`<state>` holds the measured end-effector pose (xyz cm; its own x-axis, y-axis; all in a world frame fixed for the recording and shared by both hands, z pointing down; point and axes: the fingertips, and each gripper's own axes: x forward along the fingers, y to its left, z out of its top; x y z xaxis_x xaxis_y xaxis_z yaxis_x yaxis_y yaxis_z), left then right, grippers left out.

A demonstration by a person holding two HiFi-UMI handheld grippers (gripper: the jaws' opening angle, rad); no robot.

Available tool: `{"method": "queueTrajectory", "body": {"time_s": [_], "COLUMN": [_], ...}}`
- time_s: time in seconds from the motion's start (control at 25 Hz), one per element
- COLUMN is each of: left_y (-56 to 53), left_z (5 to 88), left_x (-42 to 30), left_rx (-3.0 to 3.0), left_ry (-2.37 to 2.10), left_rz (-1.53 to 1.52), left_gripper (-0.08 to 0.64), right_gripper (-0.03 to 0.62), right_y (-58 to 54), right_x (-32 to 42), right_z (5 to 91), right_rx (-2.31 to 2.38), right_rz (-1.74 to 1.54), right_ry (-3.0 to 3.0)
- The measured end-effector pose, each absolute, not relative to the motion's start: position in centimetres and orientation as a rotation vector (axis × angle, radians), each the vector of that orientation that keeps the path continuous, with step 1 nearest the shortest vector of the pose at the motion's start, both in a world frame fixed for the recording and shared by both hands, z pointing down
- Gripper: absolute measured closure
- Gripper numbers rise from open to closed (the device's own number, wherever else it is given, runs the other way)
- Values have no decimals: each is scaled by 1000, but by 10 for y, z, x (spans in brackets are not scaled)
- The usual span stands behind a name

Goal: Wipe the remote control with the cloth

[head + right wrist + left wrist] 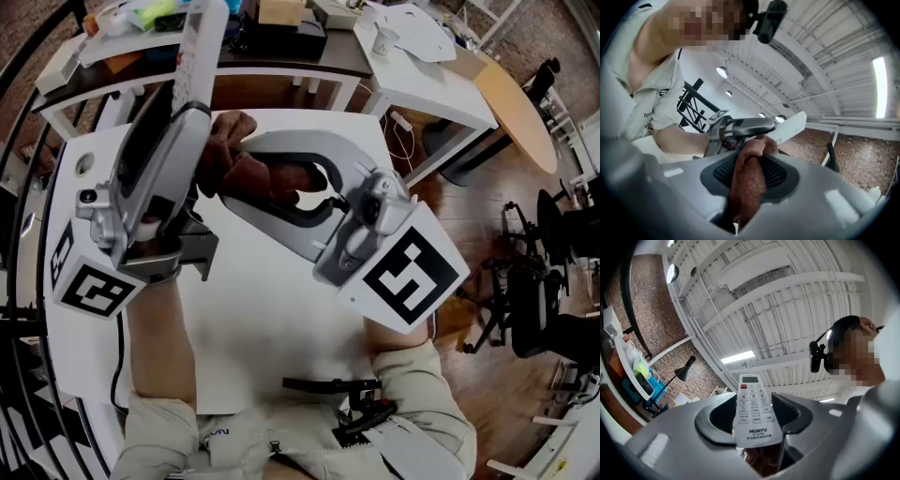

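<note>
Head view: left gripper (183, 112) is clamped on the white remote control (200, 52), which pokes toward the far side above the white table (272, 328). The right gripper (234, 173) pinches the brown cloth (281, 176) right beside it. Left gripper view: the remote sits buttons-up between both pads. Right gripper view: the jaws are narrow, squeezing the cloth, with the remote just beyond.

The right tongs (751, 169) have their jaws closed on a reddish-brown cloth (746, 192), which stands as a bunched upright fold between the black ribbed pads (780, 174). The cloth's top end reaches up against the grey left tongs (769, 125) just beyond, and a white remote control (793, 124) juts out of those, slanting up to the right. At the left are a bare forearm (677, 138) and a pale sleeve (651, 101), with a head-mounted camera (769, 18) at the top. Behind are white ceiling beams, a strip light (879, 86) and a brick wall (862, 154).
</note>
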<state>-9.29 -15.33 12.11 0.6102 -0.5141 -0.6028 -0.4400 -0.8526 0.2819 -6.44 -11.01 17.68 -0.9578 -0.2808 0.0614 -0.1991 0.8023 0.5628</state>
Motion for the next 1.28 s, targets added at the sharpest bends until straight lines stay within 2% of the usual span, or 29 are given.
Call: {"method": "queueTrajectory", "body": {"time_s": [0.16, 0.44, 0.6, 0.76, 1.04, 1.28], "left_y": [-154, -146, -140, -134, -128, -146], "left_z": [121, 125, 129, 130, 125, 112], "left_x": [-96, -70, -49, -39, -53, -62], "left_rx": [2685, 2710, 2759, 2765, 2641, 2560], "left_ry": [-752, -589, -517, -445, -284, -307], "left_rz": [-1101, -1026, -949, -935, -1080, -1160], "left_gripper": [314, 314, 314, 314, 314, 314], "right_gripper": [483, 483, 483, 483, 483, 485], "right_y": [-115, -154, -158, -152, -140, -130], "right_x": [-59, -6, 12, 6, -10, -28], "right_z": [182, 118, 101, 102, 130, 137], "right_rx": [400, 970, 1114, 1065, 861, 688], "right_rz": [-862, -844, -867, -933, -996, -1048], "right_ry": [-2794, -2975, -3018, -3006, -2890, -2812]}}
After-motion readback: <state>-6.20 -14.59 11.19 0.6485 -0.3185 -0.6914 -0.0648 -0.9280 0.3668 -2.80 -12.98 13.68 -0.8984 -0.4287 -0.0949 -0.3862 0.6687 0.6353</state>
